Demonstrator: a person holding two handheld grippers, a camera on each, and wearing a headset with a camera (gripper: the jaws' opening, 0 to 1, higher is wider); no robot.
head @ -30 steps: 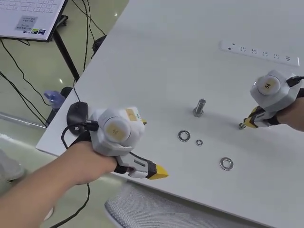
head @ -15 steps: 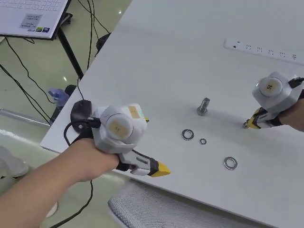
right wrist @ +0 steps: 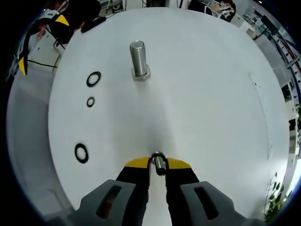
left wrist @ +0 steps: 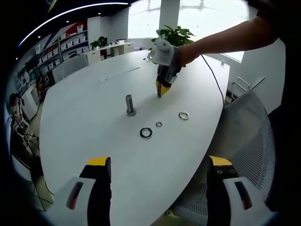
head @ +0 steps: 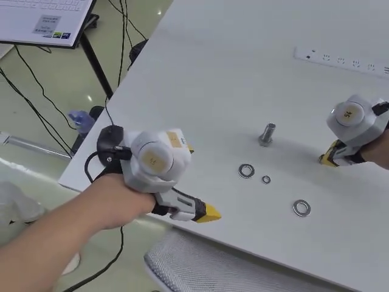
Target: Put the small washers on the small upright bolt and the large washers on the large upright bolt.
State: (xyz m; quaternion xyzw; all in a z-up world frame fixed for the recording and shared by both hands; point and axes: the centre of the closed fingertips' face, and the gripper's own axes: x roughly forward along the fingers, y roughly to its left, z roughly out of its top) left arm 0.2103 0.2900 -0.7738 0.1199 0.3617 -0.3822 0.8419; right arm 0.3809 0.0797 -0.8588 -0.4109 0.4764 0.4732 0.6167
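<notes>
The large bolt (head: 267, 135) (right wrist: 139, 59) (left wrist: 129, 104) stands upright on the white table (head: 213, 91). Near it lie a large washer (head: 246, 171) (right wrist: 93, 78), a small washer (head: 266, 179) (right wrist: 90, 101) and another large washer (head: 301, 208) (right wrist: 81, 153). My right gripper (head: 327, 160) (right wrist: 159, 165) rests its tips on the table right of the large bolt, shut on the small bolt (right wrist: 159, 161). My left gripper (head: 208, 213) (left wrist: 159, 165) hovers open over the table's near edge, left of the washers, holding nothing.
A white power strip (head: 340, 61) lies at the far right of the table. A grey mesh chair (head: 200, 267) sits below the near edge. A laptop (head: 42, 18) on a stand and cables are off to the left.
The head camera has shifted a little, so everything sits slightly further right in the picture. Both grippers hold about the same places relative to the bolt and washers.
</notes>
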